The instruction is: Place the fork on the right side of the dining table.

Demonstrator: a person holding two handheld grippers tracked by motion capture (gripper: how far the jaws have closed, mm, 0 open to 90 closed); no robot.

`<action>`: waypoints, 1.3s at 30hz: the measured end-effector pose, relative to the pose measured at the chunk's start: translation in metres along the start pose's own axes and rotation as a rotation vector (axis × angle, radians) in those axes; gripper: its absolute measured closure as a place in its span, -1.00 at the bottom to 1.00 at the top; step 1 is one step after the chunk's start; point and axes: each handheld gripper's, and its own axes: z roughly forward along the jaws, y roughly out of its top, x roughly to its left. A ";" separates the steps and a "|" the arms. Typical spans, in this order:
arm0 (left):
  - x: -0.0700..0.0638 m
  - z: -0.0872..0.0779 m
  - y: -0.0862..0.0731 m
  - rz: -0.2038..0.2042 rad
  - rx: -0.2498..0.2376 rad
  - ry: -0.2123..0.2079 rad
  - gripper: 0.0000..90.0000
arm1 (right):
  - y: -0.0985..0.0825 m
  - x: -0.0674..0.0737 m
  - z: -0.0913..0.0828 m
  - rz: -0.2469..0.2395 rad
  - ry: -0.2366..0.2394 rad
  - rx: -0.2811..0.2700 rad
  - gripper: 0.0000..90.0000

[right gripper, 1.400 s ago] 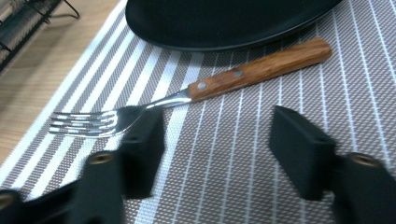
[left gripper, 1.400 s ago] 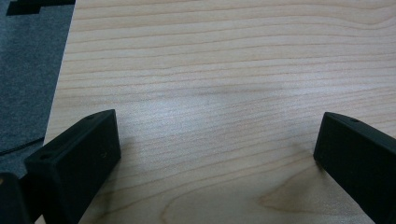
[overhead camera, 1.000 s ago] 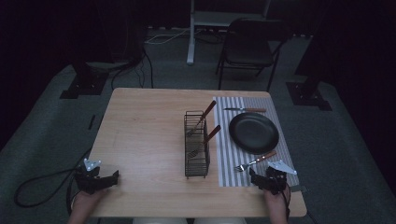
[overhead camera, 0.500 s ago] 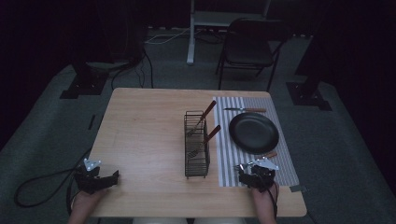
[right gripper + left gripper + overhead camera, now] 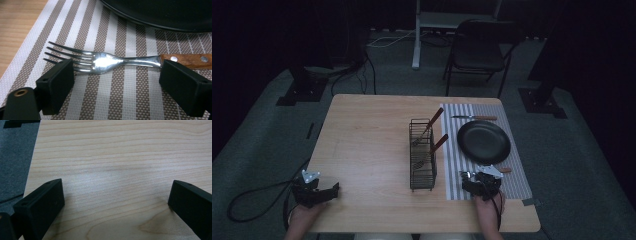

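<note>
Striped placemat (image 5: 130, 82) bears wood-handled steel fork (image 5: 107, 61); right gripper (image 5: 117, 82) straddles it, open.

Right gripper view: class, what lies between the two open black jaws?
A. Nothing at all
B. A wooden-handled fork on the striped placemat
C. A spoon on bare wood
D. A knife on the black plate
B: the fork lies flat on the striped placemat, its tines by one jaw and its wooden handle by the other.

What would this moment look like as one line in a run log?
right claw: open, straddling fork on striped placemat | left claw: open over bare table | black plate: empty
</note>
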 end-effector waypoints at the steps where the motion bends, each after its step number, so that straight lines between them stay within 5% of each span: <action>1: 0.000 0.000 0.000 0.000 0.000 0.000 -0.99 | 0.001 0.000 0.001 0.003 -0.003 0.000 -0.72; 11: 0.000 0.000 0.000 0.000 0.000 0.000 -0.99 | -0.002 -0.009 -0.010 0.027 0.024 -0.054 -0.72; 16: 0.000 0.000 0.000 0.000 0.000 0.000 -0.99 | -0.010 -0.030 -0.020 0.027 0.051 -0.057 -0.72; 20: 0.000 0.000 0.000 0.000 0.001 0.000 -0.99 | -0.018 -0.050 -0.028 0.080 0.077 -0.056 -0.72; 30: 0.000 0.000 0.000 -0.002 0.000 0.000 -0.99 | -0.034 -0.086 -0.042 0.097 0.036 -0.035 -0.72; 35: 0.000 0.000 0.000 -0.002 0.000 0.000 -0.99 | -0.037 -0.092 -0.041 0.111 0.035 -0.028 -0.72; 39: 0.000 0.000 0.000 -0.001 0.000 0.000 -0.99 | -0.036 -0.085 -0.038 0.048 -0.018 -0.006 -0.72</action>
